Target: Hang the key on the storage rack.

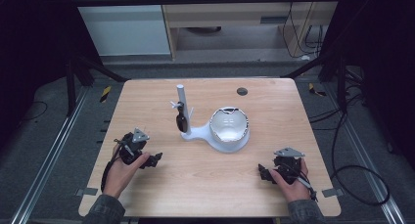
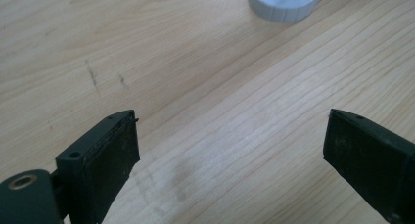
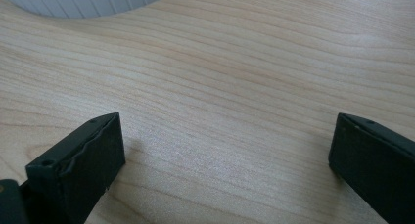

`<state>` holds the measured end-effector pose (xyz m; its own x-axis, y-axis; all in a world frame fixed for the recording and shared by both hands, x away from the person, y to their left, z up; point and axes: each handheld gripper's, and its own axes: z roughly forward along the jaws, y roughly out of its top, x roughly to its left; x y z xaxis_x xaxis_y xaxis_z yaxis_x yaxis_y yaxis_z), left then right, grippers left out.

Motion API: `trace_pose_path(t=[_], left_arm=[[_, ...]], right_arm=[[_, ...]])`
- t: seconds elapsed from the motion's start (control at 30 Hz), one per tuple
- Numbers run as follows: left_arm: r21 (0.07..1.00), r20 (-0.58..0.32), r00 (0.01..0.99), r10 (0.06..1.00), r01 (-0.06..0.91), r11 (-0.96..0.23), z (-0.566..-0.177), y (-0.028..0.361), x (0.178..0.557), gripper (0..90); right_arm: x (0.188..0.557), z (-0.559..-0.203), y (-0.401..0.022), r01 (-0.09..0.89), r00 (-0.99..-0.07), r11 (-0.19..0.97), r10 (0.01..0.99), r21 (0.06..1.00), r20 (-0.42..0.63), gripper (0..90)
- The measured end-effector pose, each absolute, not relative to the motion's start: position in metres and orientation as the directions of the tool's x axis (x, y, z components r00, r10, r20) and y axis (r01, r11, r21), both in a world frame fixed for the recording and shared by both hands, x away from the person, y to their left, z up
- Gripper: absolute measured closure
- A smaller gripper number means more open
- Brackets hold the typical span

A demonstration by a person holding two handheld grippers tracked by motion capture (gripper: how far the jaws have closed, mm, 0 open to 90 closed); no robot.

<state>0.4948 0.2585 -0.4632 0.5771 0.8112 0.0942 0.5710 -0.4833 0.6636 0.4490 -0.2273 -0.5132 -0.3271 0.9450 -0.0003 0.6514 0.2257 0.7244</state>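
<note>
Grippers come first, being nearest me: I count two, one in each hand, both resting low on the near half of the table (image 1: 205, 185) and well apart from each other. I keep the left gripper (image 1: 155, 159) angled inward with its jaws spread wide and nothing between them; in the left gripper view the two black pads (image 2: 110, 155) frame bare wood, with the white base's small foot (image 2: 286, 4) ahead at the top edge. I hold the right gripper (image 1: 263, 173) the same way, jaws apart and empty, and in the right gripper view its pads (image 3: 100, 150) point toward the ribbed white rim (image 3: 83, 1) of the larger round part. I judge this wide, low stance to be a ready pose: both tools aim at the centre so either can reach in. Farther on, at the table's middle, stands one white stand (image 1: 205, 133), whose base joins two parts: one upright post (image 1: 180, 99) with a single dark, bottle-like piece (image 1: 181, 119) hanging against it, and one cup holding one shiny bowl (image 1: 229, 123), tilted toward me, probably so its mouth is easy to reach. One small dark disc (image 1: 242, 91) sits at the far edge.
</note>
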Motion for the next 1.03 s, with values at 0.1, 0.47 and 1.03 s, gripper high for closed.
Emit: trace_pose_path(t=[0.1,0.47,1.03], left_arm=[[0.659,0.086,0.560,0.824,0.588,-0.469,-0.475,0.265,0.495,6.6],[0.679,0.035,0.509,0.860,0.619,-0.394,-0.501,0.283,0.499,7.2],[0.713,0.018,0.518,0.855,0.593,-0.375,-0.508,0.286,0.504,0.0]], right_arm=[[0.449,-0.513,-0.227,0.650,-0.328,0.228,0.945,0.725,-0.002,0.5],[0.449,-0.513,-0.227,0.650,-0.329,0.228,0.944,0.725,-0.002,0.5],[0.449,-0.513,-0.227,0.652,-0.324,0.223,0.946,0.724,-0.001,0.5]])
